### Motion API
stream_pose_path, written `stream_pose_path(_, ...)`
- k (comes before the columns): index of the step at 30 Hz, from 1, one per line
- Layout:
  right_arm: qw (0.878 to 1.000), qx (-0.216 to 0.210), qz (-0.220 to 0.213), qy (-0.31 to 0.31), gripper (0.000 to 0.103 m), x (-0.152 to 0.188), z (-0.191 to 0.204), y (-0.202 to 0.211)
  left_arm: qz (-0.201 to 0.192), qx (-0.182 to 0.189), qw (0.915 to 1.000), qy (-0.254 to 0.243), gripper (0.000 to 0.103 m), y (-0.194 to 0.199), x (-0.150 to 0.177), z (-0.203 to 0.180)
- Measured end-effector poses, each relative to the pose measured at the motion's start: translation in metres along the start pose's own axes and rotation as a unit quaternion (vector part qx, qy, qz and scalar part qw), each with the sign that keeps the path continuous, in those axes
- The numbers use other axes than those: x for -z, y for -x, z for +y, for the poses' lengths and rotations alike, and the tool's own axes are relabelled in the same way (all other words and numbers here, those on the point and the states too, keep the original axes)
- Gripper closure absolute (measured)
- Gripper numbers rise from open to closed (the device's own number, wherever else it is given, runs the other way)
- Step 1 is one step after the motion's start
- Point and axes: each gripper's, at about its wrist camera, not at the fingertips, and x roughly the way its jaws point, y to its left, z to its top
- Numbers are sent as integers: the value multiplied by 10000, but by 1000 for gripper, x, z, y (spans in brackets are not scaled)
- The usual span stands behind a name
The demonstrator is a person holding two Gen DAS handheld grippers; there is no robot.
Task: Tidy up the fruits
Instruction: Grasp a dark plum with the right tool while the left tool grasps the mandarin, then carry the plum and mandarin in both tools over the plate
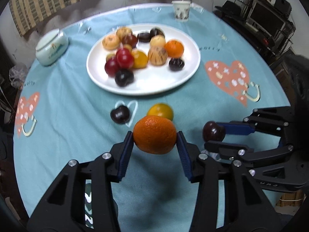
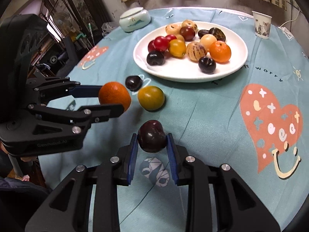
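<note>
My left gripper (image 1: 155, 138) is shut on an orange tangerine (image 1: 154, 134), held a little above the blue tablecloth; the same tangerine (image 2: 114, 94) shows at the left of the right wrist view. My right gripper (image 2: 152, 140) is shut on a dark plum (image 2: 152, 136), which also appears at the right of the left wrist view as the dark plum (image 1: 213, 131). A yellow-orange fruit (image 2: 151, 97) and a small dark plum (image 2: 133, 82) lie loose on the cloth between the grippers and the white plate (image 2: 227, 71). The plate holds several fruits.
A pale lidded ceramic jar (image 2: 134, 19) stands at the table's far left and a paper cup (image 2: 261, 25) at the far right. Shelving with dark equipment (image 1: 266, 19) stands beyond the table edge. Furniture crowds the left side (image 2: 58, 38).
</note>
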Motion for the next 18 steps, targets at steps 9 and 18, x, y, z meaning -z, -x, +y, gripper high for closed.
stream_pose_path(9, 9998, -120, 70, -127, 73, 4, -3, 0, -118, 52, 9999, -94, 57, 11, -5, -4)
stream_pose_path(18, 9998, -152, -14, -145, 73, -7, -10, 1, -349, -15, 9990, 293, 57, 18, -17, 32)
